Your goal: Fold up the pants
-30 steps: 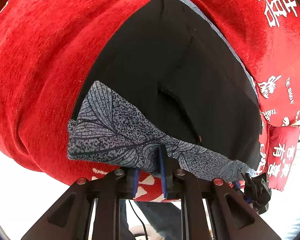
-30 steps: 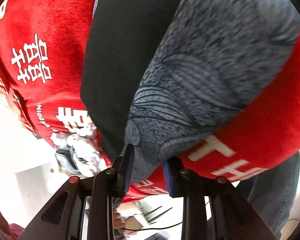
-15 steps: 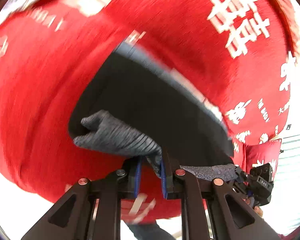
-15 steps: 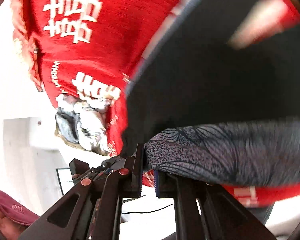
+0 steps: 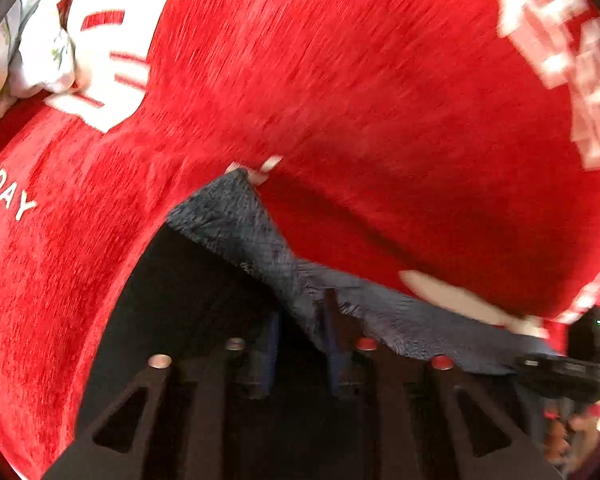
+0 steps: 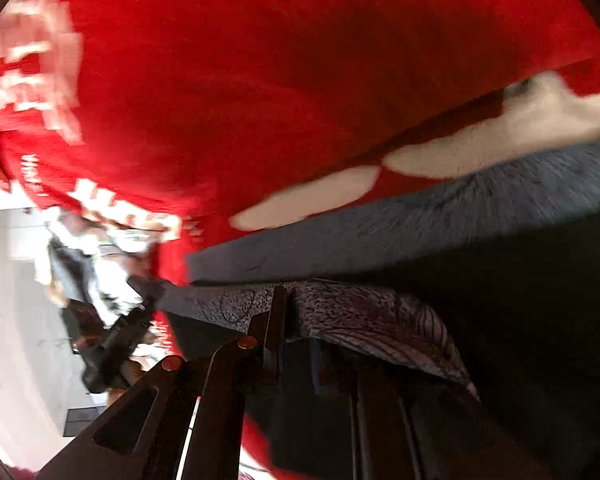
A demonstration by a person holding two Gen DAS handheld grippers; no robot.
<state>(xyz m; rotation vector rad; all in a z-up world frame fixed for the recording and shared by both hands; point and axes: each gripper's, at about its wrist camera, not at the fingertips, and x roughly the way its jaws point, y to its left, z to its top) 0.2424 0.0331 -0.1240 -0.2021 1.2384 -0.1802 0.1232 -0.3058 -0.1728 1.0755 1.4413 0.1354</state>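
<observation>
Left wrist, pants (image 5: 260, 248) between opening left tongs (image 5: 300, 332)

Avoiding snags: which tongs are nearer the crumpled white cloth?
Left. The left tongs, opening around the pants hem, lie between the white cloth and the right tongs, shut on that hem.

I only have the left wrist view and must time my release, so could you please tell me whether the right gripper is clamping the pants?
Observer: Yes, the right gripper is shut on the pants, at a leaf-patterned grey edge.
Operator: What lies under that edge?
Observer: Black pants fabric, with the red blanket beyond.
Operator: And past the blanket?
Observer: A pale wall or floor, left of the gripper.
</observation>
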